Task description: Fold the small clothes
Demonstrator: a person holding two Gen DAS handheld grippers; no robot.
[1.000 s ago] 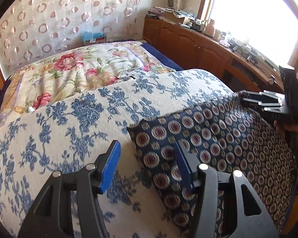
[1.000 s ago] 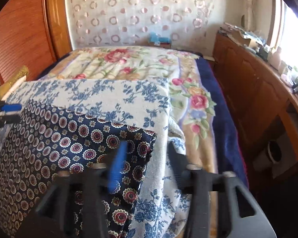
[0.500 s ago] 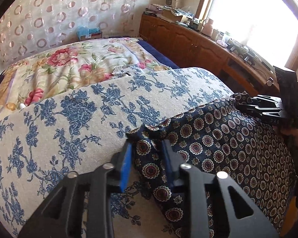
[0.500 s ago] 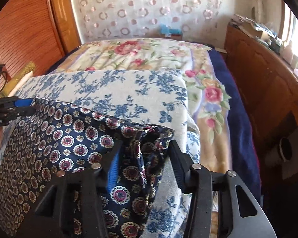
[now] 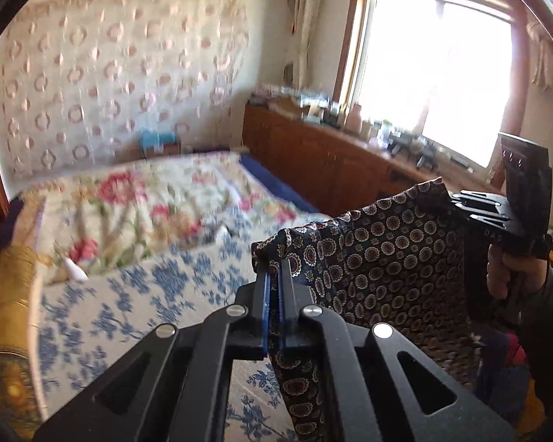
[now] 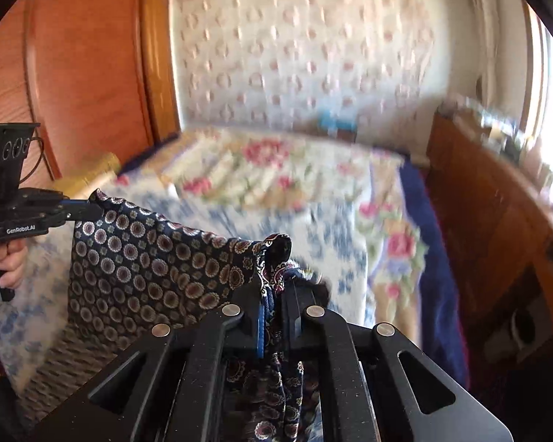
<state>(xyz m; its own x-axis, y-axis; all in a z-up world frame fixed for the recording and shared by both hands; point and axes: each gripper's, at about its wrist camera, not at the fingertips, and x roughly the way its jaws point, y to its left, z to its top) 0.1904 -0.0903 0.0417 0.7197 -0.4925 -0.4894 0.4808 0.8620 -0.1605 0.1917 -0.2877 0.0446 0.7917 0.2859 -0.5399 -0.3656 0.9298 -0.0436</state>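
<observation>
A dark blue cloth (image 5: 387, 258) printed with round medallions hangs stretched in the air between my two grippers, above the bed. In the left wrist view my left gripper (image 5: 274, 269) is shut on the cloth's left top corner. The right gripper (image 5: 457, 199), held by a hand (image 5: 512, 276), pinches the other top corner. From the right wrist view the right gripper (image 6: 276, 287) is shut on a bunched corner of the cloth (image 6: 147, 258), and the left gripper (image 6: 92, 208) grips the far corner. The cloth's lower part drops out of sight behind the gripper bodies.
Below lies the bed with a blue-flowered white cover (image 5: 129, 313) and a rose-patterned quilt (image 5: 147, 199) further back. A wooden cabinet (image 5: 313, 162) with clutter on top runs under the window on the right. A wooden headboard (image 6: 73, 73) and a gold cushion (image 5: 7, 294) are on the left.
Both grippers closed on the cloth's top corners and rose, lifting the cloth off the bed so it now hangs between them. The views have tilted up toward the wall.
</observation>
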